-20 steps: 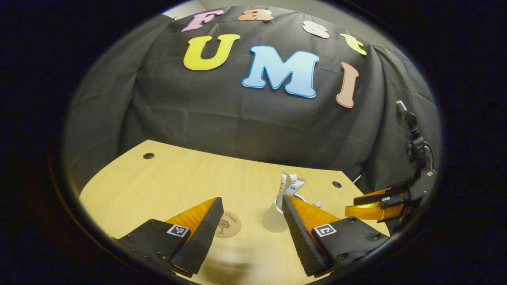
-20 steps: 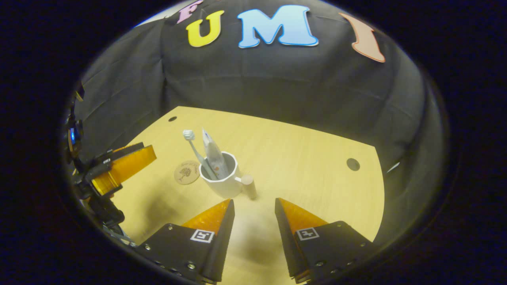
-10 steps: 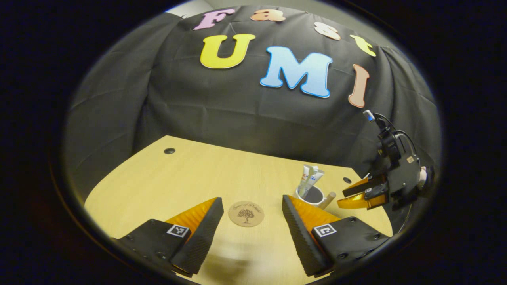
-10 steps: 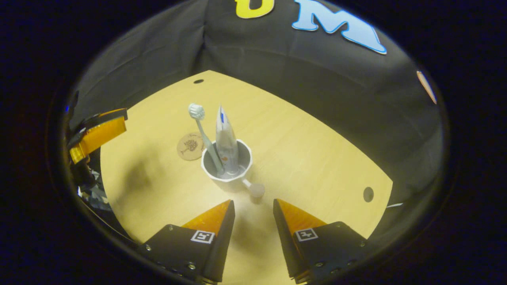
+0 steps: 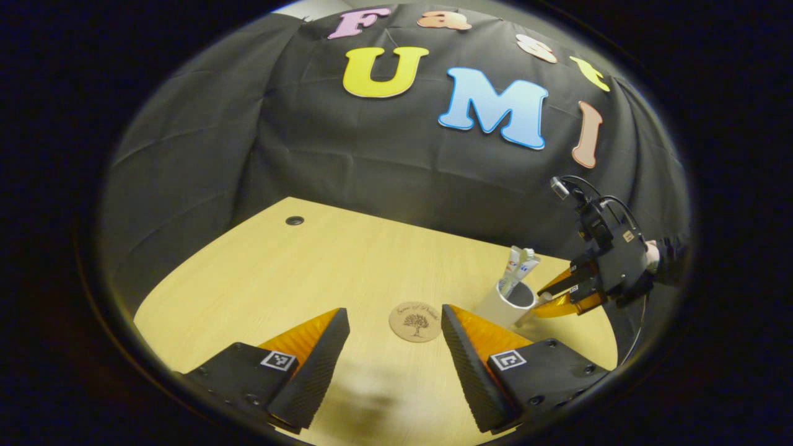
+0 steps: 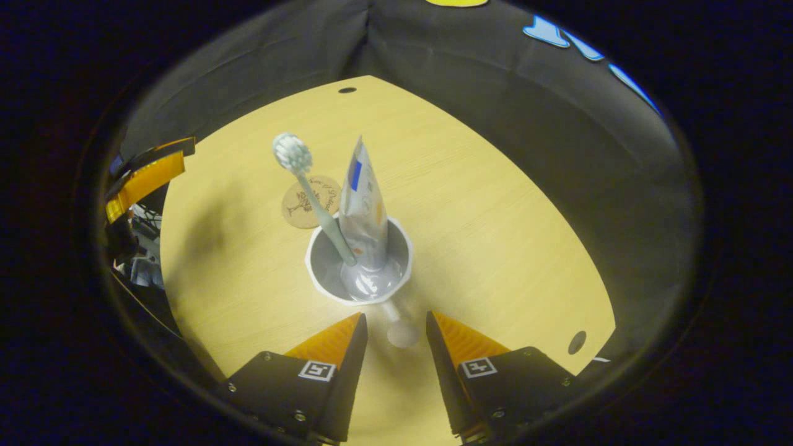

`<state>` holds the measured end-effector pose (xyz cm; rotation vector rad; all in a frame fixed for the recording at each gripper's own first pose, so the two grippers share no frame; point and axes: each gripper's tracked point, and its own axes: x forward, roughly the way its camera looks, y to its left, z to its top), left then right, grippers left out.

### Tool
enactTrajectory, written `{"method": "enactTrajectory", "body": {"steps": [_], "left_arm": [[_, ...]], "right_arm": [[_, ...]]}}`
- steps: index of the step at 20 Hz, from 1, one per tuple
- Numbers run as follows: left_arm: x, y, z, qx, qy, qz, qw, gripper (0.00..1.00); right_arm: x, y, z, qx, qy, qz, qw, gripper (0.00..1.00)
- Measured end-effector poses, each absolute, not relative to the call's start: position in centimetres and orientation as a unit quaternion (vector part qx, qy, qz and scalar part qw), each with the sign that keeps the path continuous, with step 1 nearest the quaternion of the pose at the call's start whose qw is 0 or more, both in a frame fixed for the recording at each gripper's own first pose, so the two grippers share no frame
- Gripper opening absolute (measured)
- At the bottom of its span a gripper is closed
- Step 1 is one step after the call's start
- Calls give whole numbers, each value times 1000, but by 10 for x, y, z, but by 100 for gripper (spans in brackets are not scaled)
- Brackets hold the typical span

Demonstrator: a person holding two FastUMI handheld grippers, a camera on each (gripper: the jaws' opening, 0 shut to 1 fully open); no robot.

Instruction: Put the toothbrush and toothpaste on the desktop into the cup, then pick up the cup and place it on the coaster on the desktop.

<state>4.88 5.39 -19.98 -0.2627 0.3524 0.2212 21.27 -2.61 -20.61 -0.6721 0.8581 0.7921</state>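
A white cup (image 6: 322,288) stands on the wooden desktop with a toothbrush (image 6: 310,192) and a toothpaste tube (image 6: 364,210) upright inside it. The cup's round wooden handle (image 6: 401,333) points at my right gripper (image 6: 395,322), which is open, its fingertips on either side of the handle without pressing it. A round cork coaster (image 6: 305,203) with a tree print lies just beyond the cup. In the left gripper view the coaster (image 5: 416,321) lies ahead of my open left gripper (image 5: 394,316), the cup (image 5: 499,306) stands to its right, and the right gripper (image 5: 567,297) reaches its handle.
The desktop (image 5: 291,272) has small cable holes (image 5: 294,220) near the far corners, one also at the right edge (image 6: 577,342). The black cloth wall closes off the far side. A hand and sleeve (image 5: 663,260) hold the right gripper.
My right gripper has come down and forward over the cup, its fingertips now flanking the handle. My left gripper has drawn back leftward, so coaster and cup slid right in its view.
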Motion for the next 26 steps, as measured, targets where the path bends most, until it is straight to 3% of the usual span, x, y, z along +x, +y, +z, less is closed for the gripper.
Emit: {"method": "enactTrajectory", "body": {"steps": [5, 8, 13, 14, 20, 21, 26], "left_arm": [[50, 64, -206, -135, 181, 123, 967, 98], [53, 64, -208, -138, 183, 124, 965, 98], [58, 59, -212, -144, 185, 121, 965, 98], [58, 58, -212, -143, 184, 119, 965, 98], [52, 57, -207, -140, 180, 116, 967, 98], [52, 58, -206, -141, 180, 117, 967, 94], [50, 58, -205, -147, 178, 115, 966, 98]], "right_arm": [[217, -22, -216, -328, 412, 379, 761, 59], [222, -23, -216, -330, 410, 377, 763, 26], [219, -25, -215, -318, 414, 365, 770, 17], [216, -25, -215, -312, 418, 362, 773, 11], [212, -27, -224, -277, 422, 338, 794, 11], [211, -28, -223, -276, 422, 334, 796, 11], [210, -27, -223, -265, 426, 322, 803, 11]]}}
